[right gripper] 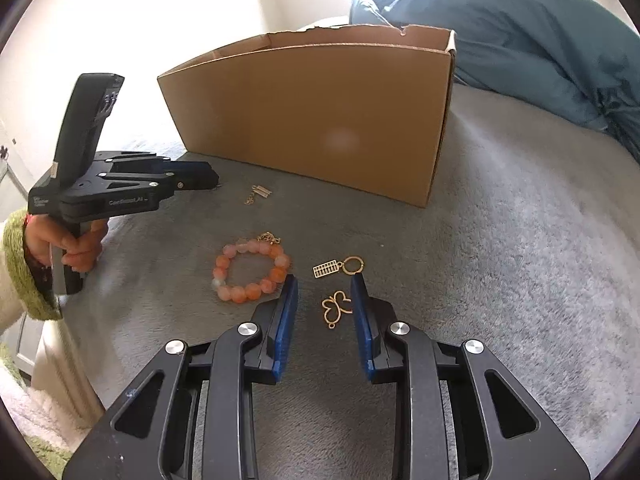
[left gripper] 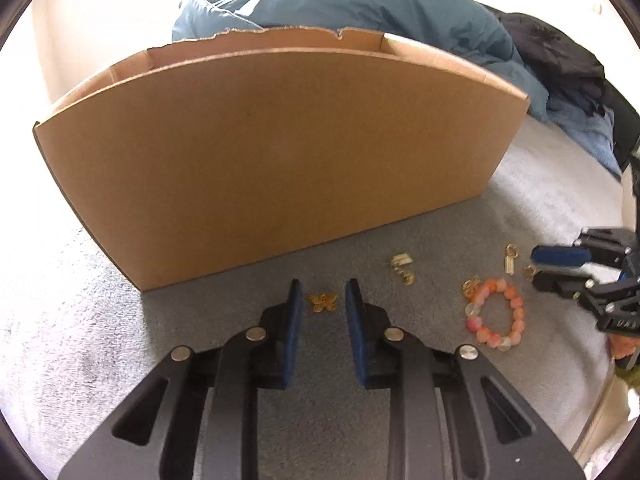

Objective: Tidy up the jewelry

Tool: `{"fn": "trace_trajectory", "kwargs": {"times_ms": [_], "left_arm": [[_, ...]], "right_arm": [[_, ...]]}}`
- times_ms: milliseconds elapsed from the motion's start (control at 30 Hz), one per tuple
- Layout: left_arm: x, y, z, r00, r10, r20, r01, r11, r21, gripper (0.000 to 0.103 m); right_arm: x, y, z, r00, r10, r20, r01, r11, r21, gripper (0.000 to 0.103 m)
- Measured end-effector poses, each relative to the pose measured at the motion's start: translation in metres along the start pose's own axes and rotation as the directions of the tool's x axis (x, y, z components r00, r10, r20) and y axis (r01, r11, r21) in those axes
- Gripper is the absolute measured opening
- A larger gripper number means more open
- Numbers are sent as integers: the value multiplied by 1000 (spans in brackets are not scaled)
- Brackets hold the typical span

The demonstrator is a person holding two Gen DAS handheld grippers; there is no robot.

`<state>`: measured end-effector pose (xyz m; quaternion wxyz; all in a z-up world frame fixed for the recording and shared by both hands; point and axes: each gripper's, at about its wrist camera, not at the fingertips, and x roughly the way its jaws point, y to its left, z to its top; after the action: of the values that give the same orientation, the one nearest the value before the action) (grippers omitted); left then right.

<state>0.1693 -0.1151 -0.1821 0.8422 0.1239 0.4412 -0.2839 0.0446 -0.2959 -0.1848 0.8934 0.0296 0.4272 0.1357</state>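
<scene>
Jewelry is lying scattered on grey fabric before a box [left gripper: 280, 160]. A gold butterfly [left gripper: 321, 302] is being straddled by the left gripper [left gripper: 320, 300], jaws narrow, pads apart from it. An outline butterfly [right gripper: 336, 309] is being bracketed by the right gripper [right gripper: 325, 294], likewise narrow, its right pad just beside it. A bead bracelet [right gripper: 250, 270] is lying left of it

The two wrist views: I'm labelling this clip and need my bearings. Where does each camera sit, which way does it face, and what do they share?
Left wrist: on the left gripper, angled down at a gold butterfly charm before the cardboard box; the right gripper shows at the right edge.
Right wrist: on the right gripper, angled down at an outline butterfly charm; the left gripper and hand show at left.
Shared: box, pink bead bracelet, grey blanket.
</scene>
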Motion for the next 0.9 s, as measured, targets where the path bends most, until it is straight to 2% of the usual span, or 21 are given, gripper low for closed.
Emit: {"fn": "trace_trajectory", "kwargs": {"times_ms": [133, 267, 467, 700, 900], "left_arm": [[9, 1, 2, 999, -10, -36, 11, 1000, 13, 21], [10, 0, 4, 998, -19, -61, 24, 997, 74, 21], [20, 10, 17, 988, -95, -126, 111, 985, 131, 21], [23, 22, 23, 982, -140, -131, 165, 965, 203, 21], [25, 23, 19, 984, -127, -124, 152, 963, 221, 21]], "right_arm": [[1, -1, -1, 1000, 20, -16, -20, 1000, -23, 26], [11, -4, 2, 998, 36, -51, -38, 998, -56, 26], [12, -7, 5, 995, 47, -85, -55, 993, -102, 26], [11, -11, 10, 994, 29, -107, -47, 985, -164, 23], [20, -14, 3, 992, 44, -122, -60, 989, -136, 23]]}}
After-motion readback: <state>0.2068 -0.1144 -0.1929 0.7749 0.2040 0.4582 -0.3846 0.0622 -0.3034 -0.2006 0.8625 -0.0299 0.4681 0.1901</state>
